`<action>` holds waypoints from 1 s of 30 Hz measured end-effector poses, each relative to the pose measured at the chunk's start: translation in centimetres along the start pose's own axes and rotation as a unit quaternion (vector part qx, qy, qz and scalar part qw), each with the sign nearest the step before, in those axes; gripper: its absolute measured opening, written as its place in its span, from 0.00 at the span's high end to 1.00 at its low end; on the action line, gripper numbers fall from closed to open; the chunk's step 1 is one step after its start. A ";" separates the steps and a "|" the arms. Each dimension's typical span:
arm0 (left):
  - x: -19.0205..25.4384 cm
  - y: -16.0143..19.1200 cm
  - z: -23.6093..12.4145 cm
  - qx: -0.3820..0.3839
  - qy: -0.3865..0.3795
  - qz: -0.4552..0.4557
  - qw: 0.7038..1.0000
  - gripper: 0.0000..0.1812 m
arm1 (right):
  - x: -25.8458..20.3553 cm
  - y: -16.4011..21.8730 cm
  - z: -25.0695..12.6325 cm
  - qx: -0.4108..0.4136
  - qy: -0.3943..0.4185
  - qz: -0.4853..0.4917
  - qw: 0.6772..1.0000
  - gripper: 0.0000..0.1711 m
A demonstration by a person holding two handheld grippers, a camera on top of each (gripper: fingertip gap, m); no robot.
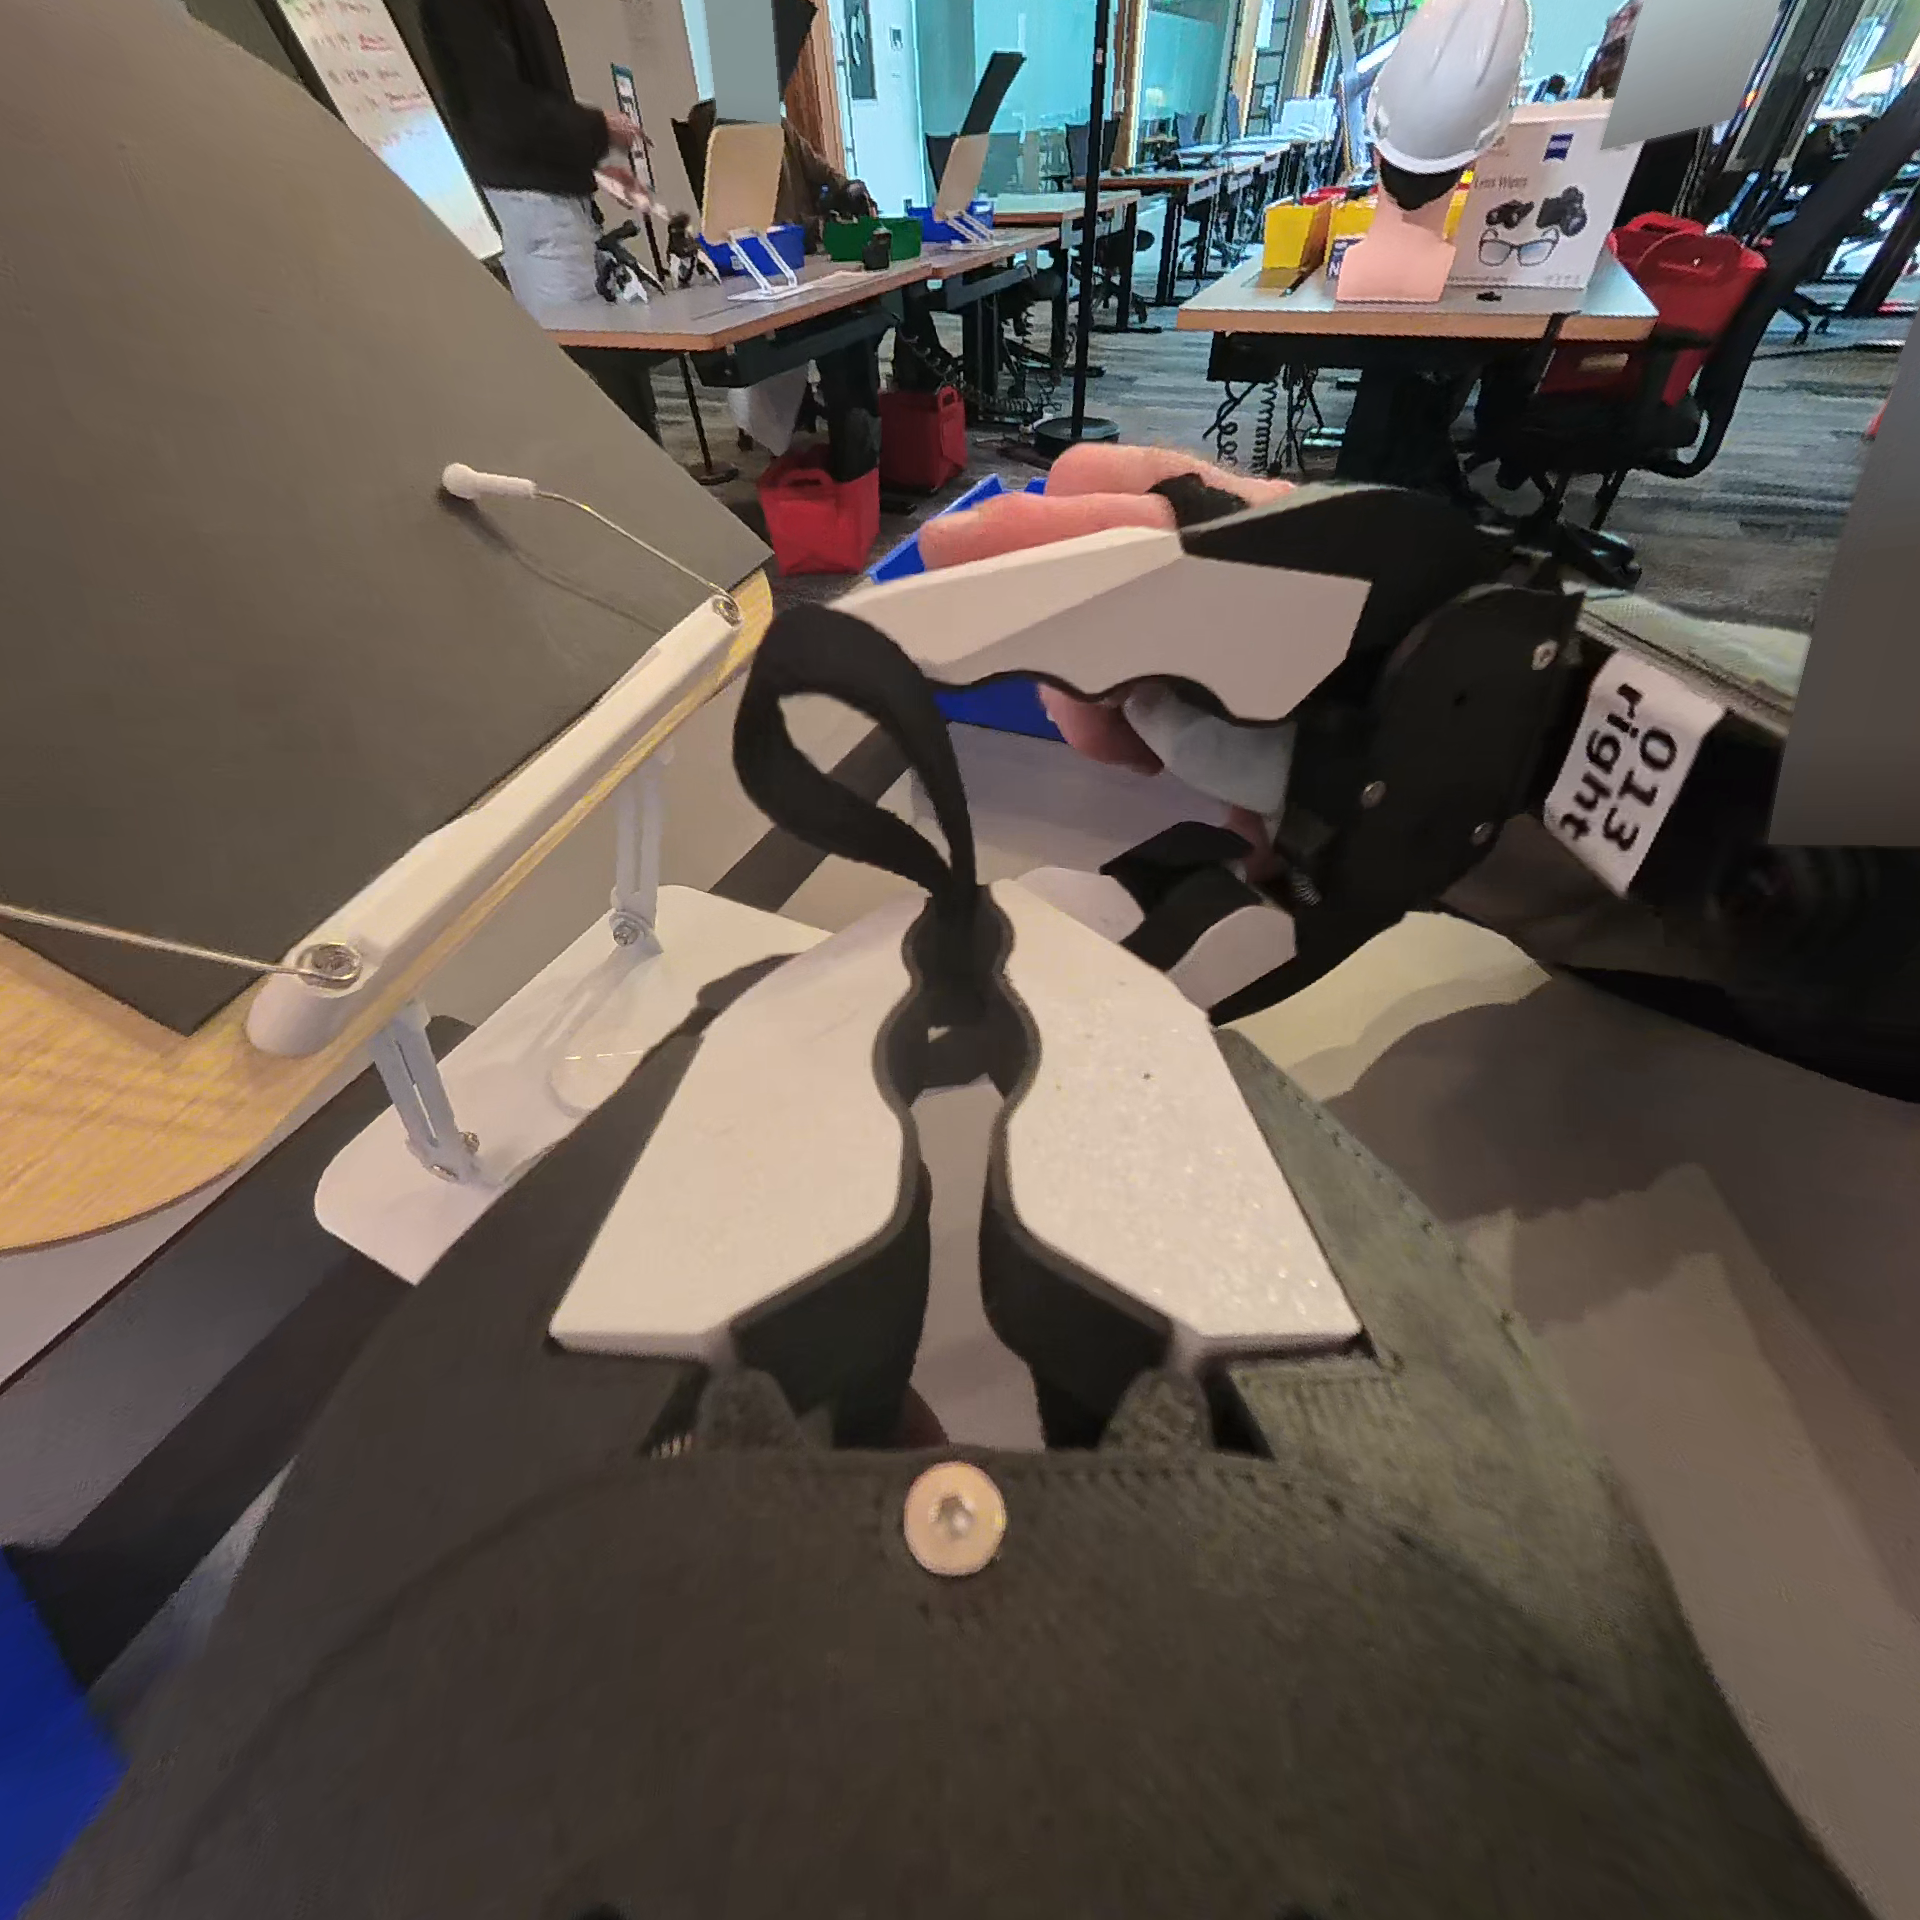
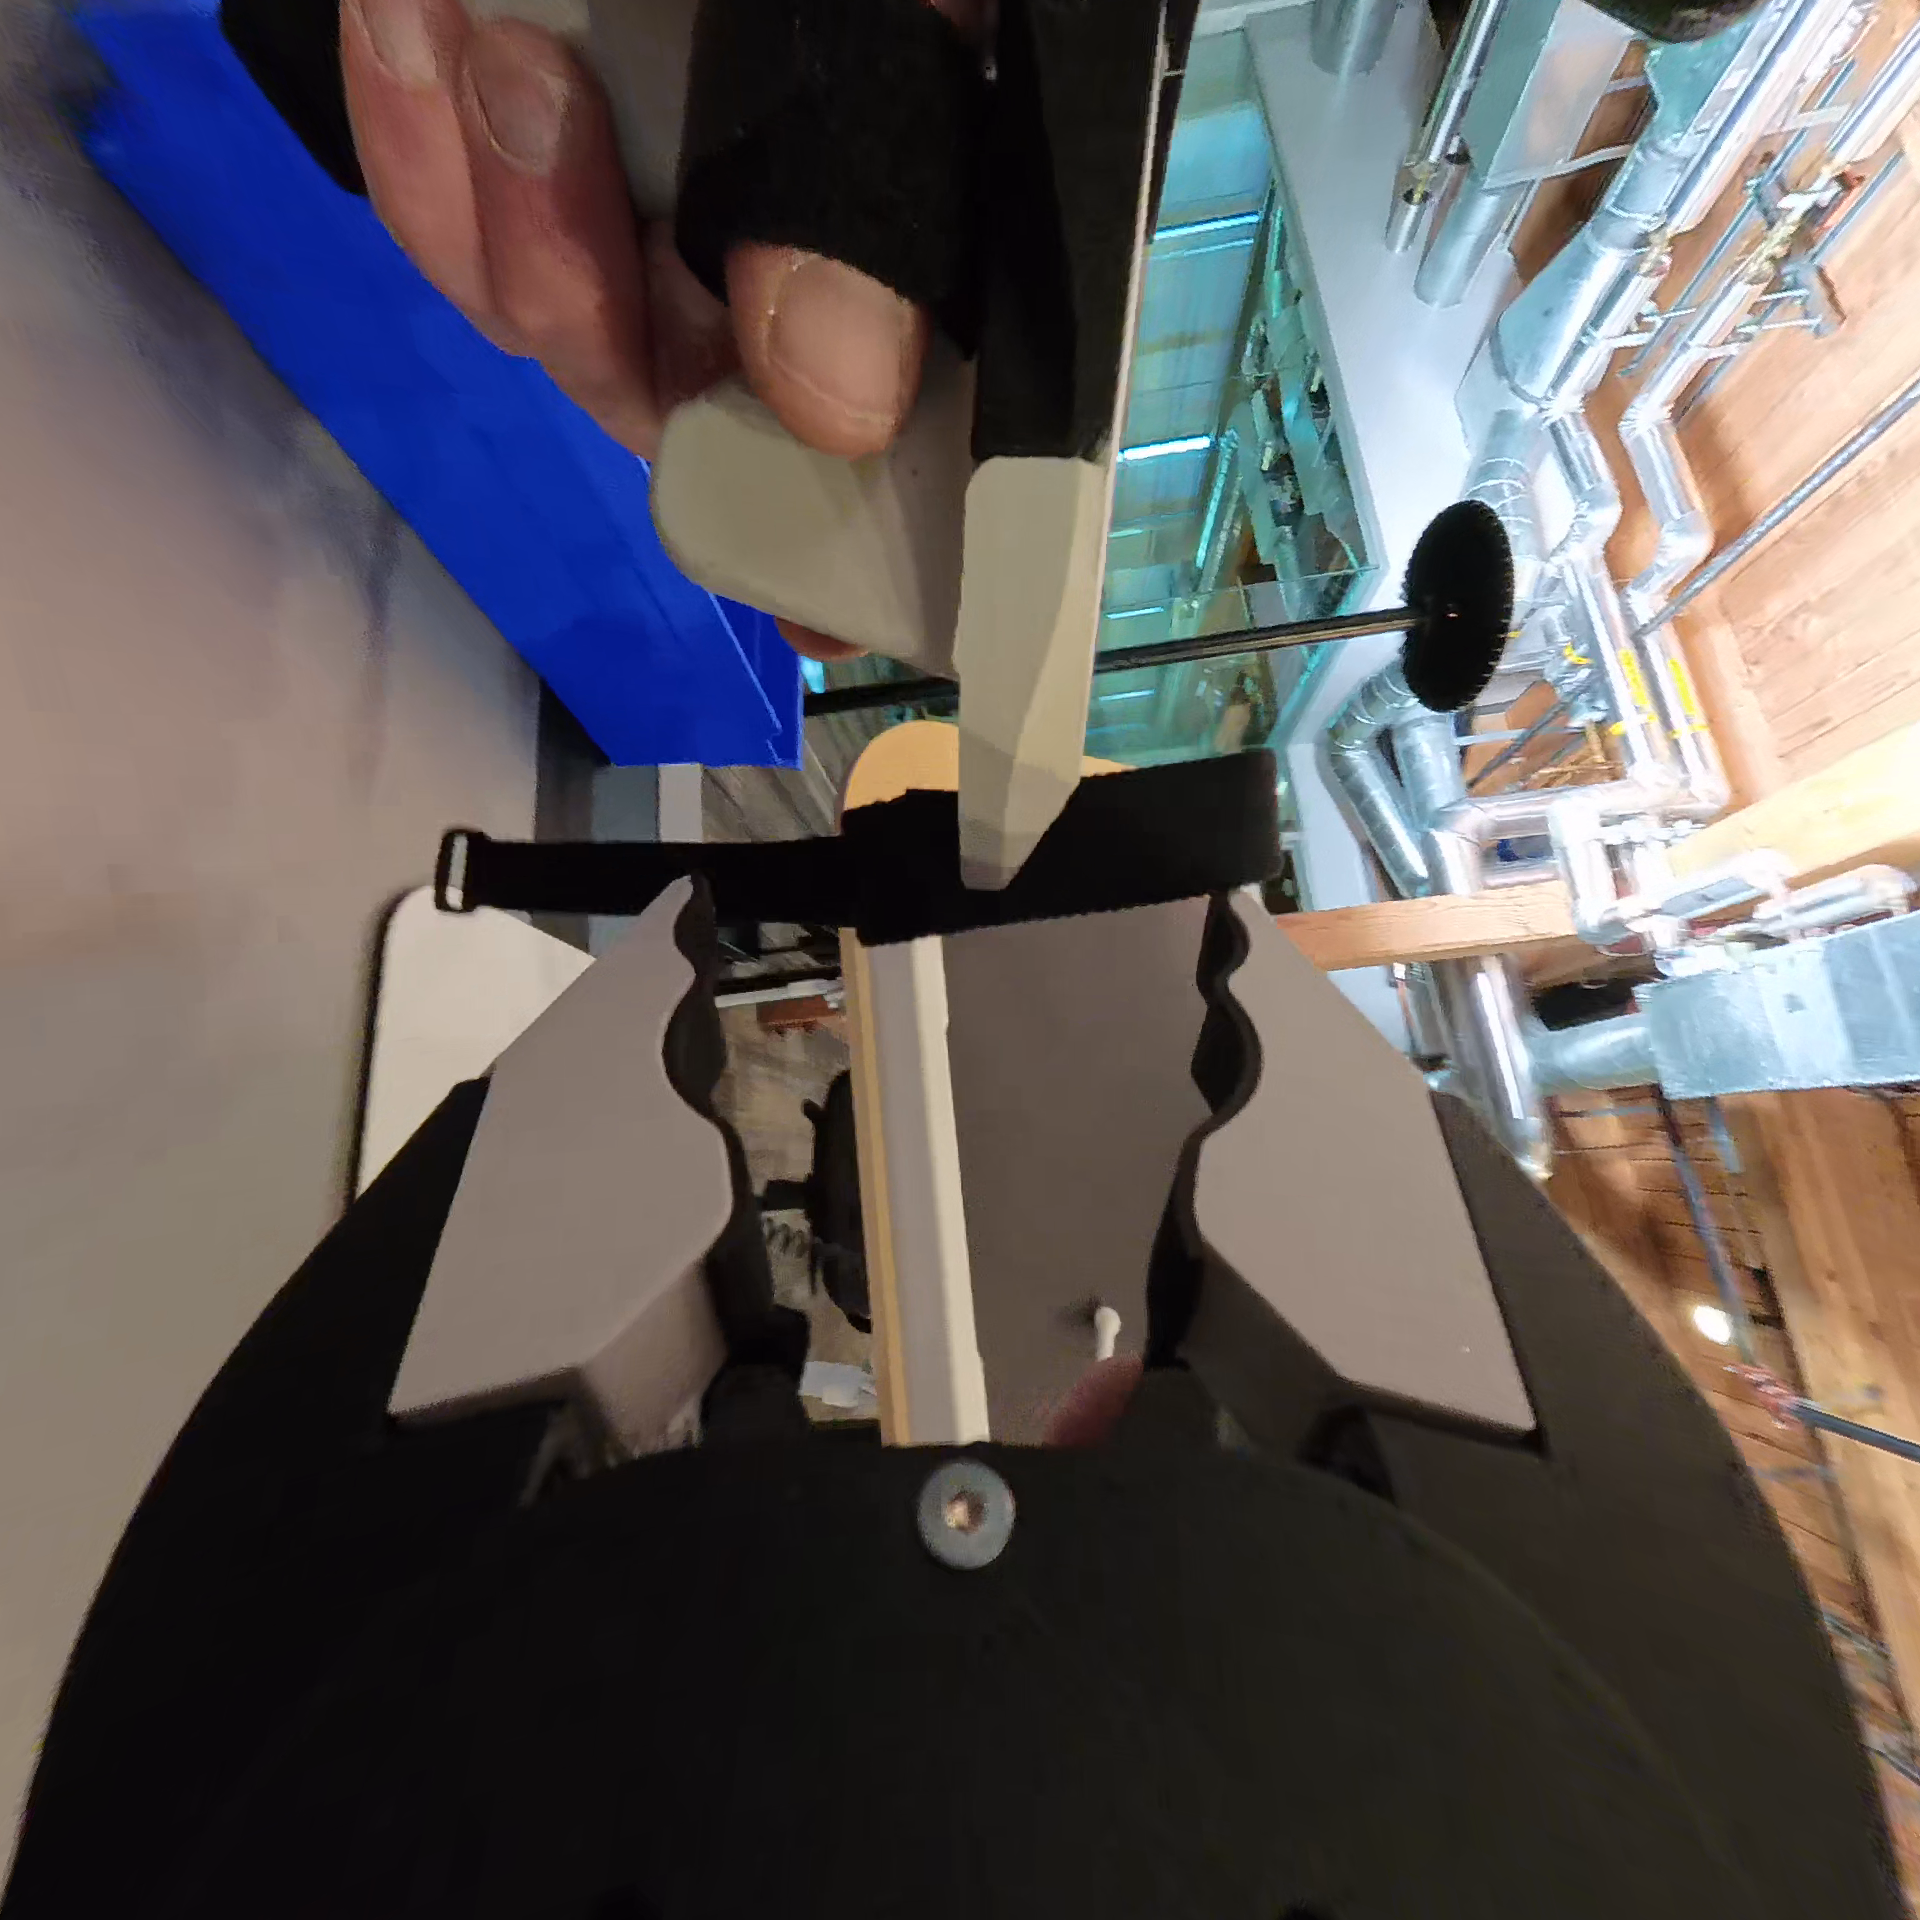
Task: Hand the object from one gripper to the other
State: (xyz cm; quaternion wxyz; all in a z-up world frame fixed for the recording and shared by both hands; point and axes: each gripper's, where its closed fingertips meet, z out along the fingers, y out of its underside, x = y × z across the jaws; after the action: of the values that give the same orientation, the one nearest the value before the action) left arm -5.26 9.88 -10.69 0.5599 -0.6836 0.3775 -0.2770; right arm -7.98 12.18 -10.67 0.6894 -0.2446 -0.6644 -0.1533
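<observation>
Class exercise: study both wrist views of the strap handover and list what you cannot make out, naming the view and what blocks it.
- Left wrist view: the black strap runs into the shut left claw; its pinched end is hidden by the fingers.
- Left wrist view: the right claw is hidden behind its own body.
- Right wrist view: the open right claw sits at the strap; contact is unclear.
- Right wrist view: the blue bin is blurred and cut off.

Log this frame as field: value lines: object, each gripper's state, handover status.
object: black strap with a small buckle at one end
left gripper: shut on the strap, loop standing above the fingertips
right gripper: open, one finger on each side of the strap
handover status: not yet done; only the left grips
backdrop: tilted board on a white stand, blue bin
</observation>
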 end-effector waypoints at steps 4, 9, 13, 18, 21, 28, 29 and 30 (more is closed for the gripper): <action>0.3 0.1 0.3 0.002 0.010 -0.021 1.000 0.98 | -0.1 0.2 0.4 -0.020 0.015 -0.017 1.000 0.48; 0.6 0.4 0.6 -0.001 0.018 -0.031 0.999 0.98 | 0.9 0.6 0.3 -0.035 0.048 -0.032 0.998 0.64; 0.8 0.1 0.5 0.009 0.033 -0.054 0.998 0.98 | 0.9 0.6 0.4 -0.042 0.060 -0.037 0.997 0.76; 0.2 -0.1 0.2 0.017 0.033 -0.077 0.996 0.98 | 1.3 0.3 0.3 -0.022 0.061 -0.011 0.998 0.58; -0.6 -0.1 0.0 0.025 0.028 -0.100 0.994 0.98 | 1.1 -0.3 0.1 -0.003 0.059 -0.027 0.998 0.53; 0.2 0.5 0.7 0.009 0.038 -0.097 0.994 0.98 | 0.3 -0.4 0.6 -0.020 0.063 -0.055 0.996 0.62; 0.4 0.5 0.7 0.008 0.041 -0.096 0.995 0.98 | 0.2 -0.2 0.7 -0.026 0.062 -0.057 0.996 0.68; 0.6 0.5 0.8 0.006 0.045 -0.096 0.994 0.98 | 0.2 0.1 0.7 -0.033 0.061 -0.058 0.996 0.76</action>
State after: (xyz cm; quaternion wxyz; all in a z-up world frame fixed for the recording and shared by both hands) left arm -4.36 9.78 -11.41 0.5174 -0.7001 0.3335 -0.3618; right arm -8.53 12.64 -10.52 0.7105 -0.2182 -0.6284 -0.2296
